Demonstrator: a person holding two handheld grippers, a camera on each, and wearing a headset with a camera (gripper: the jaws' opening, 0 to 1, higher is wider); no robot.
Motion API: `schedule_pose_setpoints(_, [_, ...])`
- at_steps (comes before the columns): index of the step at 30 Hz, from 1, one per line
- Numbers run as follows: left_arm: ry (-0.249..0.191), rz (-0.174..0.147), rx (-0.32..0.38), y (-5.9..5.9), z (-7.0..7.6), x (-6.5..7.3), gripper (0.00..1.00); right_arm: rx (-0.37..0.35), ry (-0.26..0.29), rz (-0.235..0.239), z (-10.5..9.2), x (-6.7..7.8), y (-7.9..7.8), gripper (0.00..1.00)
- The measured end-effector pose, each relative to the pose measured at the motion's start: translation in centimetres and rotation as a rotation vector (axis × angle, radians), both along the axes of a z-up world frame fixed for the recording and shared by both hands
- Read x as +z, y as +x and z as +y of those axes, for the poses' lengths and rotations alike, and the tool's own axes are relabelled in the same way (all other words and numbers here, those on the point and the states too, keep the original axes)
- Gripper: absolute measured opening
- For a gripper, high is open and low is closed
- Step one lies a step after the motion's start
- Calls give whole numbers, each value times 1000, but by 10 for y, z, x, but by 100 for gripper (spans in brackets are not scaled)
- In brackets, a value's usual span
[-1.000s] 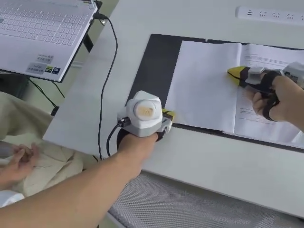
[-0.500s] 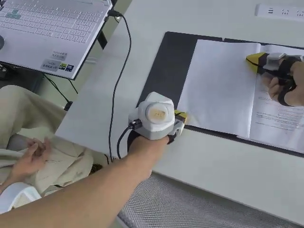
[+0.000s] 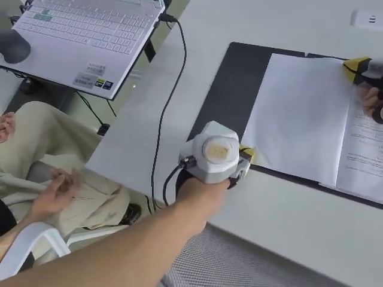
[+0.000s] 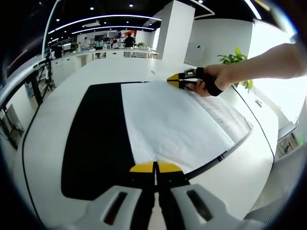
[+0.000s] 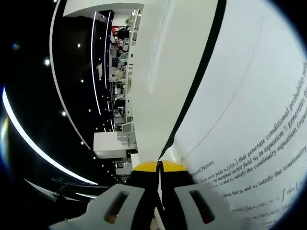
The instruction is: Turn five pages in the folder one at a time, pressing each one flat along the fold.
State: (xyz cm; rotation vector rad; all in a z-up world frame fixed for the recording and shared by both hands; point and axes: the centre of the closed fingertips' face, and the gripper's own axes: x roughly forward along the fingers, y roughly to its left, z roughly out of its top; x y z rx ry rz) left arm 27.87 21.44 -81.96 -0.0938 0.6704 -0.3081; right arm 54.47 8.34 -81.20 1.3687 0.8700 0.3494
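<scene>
Bright, even overhead light, soft shadows, slight motion blur on the right gripper [image 3: 358, 67], fisheye warp at gripper-view edges.

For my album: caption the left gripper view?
Shut left gripper at the near edge of the open folder; right gripper at its fold.

Clear zones: the bare table [image 3: 287, 221] strip in front of the folder [image 3: 227, 95], to the right of the left gripper [image 3: 246, 155], and the band of table between the cable [image 3: 159, 137] and the folder's black left cover. The blank page [image 3: 299, 119] between the two grippers is unobstructed.

Obstructions: the left gripper, jaws together, sits at the folder's near edge. The right gripper [image 3: 352, 65] (jaws likewise together) occupies the far end of the fold. The laptop [image 3: 90, 36] stands at the table's far-left side, with the cable running from it along the left edge. A power strip [image 3: 368, 18] lies beyond the folder's far edge, apart from it.
</scene>
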Motion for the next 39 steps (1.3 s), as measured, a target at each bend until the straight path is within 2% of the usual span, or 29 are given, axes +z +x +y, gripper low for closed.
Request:
schedule_pose_setpoints(4, [-1, 0, 1, 0, 0, 0, 0, 1, -7, -3, 0, 0, 1, 0])
schedule_pose_setpoints(7, [0, 1, 0, -1, 0, 1, 0, 28, -25, -12, 0, -1, -3, 0])
schedule_pose_setpoints(12, [2, 2, -1, 0, 0, 0, 0, 125, -37, -16, 5, 2, -32, 0])
schedule_pose_setpoints(14, [2, 2, 1, 1, 0, -1, 0, 140, -33, -16, 5, 2, -37, 0])
schedule_pose_setpoints(17, [1, 1, -1, 1, 0, -1, 0, 198, -26, -17, 9, 4, -60, 0])
schedule_pose_setpoints(20, [2, 1, -1, 1, 0, -2, 0, 191, -4, -22, 9, 8, -72, 0])
schedule_pose_setpoints(21, [3, 1, -1, 2, 0, -2, 0, 212, -4, -12, 11, 8, -81, 0])
schedule_pose_setpoints(23, [5, 0, -2, 1, 0, -2, 0, 263, -12, -23, 13, 12, -100, 0])
schedule_pose_setpoints(27, [7, -2, -2, 0, 0, 0, 0, 258, 5, -18, 14, 19, -123, 0])
schedule_pose_setpoints(29, [9, -3, -1, 0, 0, 0, 0, 250, 23, -9, 11, 20, -129, 0])
schedule_pose_setpoints(30, [9, -4, -1, 0, 0, 0, 0, 282, 22, -10, 16, 25, -146, 0])
schedule_pose_setpoints(34, [7, -6, 0, -2, -1, 2, 0, 317, 20, -14, 22, 34, -183, 0])
schedule_pose_setpoints(37, [11, -7, -2, -2, -1, 3, 0, 331, 8, -14, 23, 35, -199, 0])
schedule_pose_setpoints(39, [16, -8, -5, -2, -1, 4, 0, 340, 7, -13, 23, 41, -211, 0])
